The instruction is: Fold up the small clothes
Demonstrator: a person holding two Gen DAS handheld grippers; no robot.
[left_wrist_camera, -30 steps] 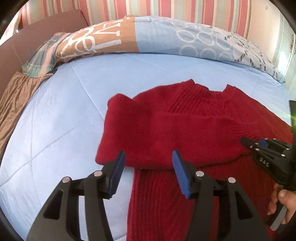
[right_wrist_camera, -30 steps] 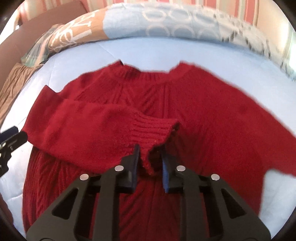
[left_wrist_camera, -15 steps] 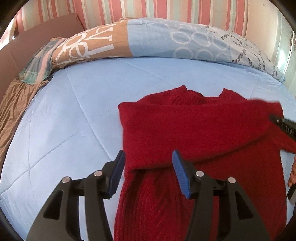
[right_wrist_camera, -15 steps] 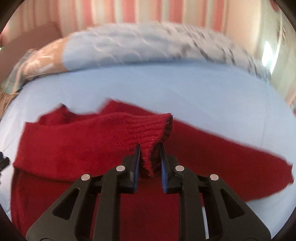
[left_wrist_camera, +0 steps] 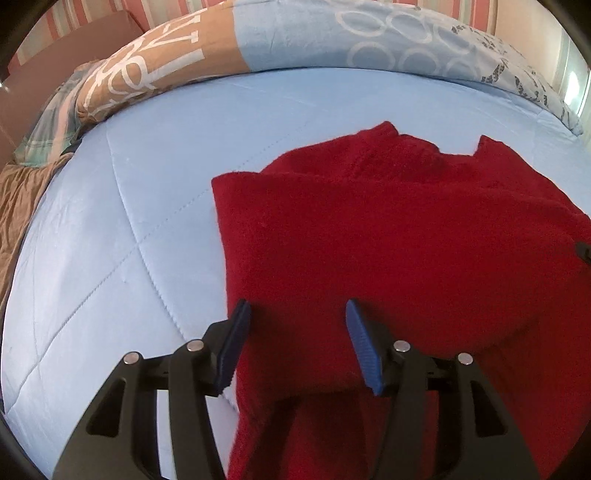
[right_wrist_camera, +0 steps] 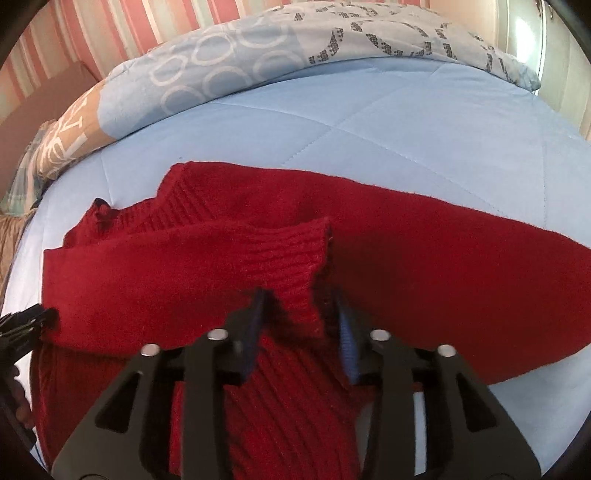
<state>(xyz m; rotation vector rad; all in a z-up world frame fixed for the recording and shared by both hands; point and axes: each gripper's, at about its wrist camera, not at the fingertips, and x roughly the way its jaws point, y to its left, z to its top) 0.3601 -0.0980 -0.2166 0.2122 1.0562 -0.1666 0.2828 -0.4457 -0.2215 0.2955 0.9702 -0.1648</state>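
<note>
Left wrist view: a red knitted sweater lies flat on a bed covered with a light blue quilt. The sweater fills the near right part of the bed, its neckline pointing toward the far edge. One sleeve is folded across the body, making a straight folded edge on the left. The left hand-held gripper points down over that folded edge. Its blue-padded jaws stand spread, with the fabric lying between them but not pressed by either pad. A patterned duvet in blue and tan is bunched along the far edge of the bed, below a striped wall. At the right edge of the picture a small black tip of the other gripper shows.

Right wrist view: the same sweater spreads across the near half of the bed. The ribbed cuff of the folded sleeve lies on the sweater's body, just ahead of the right hand-held gripper. Its jaws have just been opening and now stand apart; the cuff's near corner hangs between them, free of the pads. The left hand-held gripper's black tip sits at the sweater's left fold. The other sleeve stretches out toward the bed's right edge.
</note>
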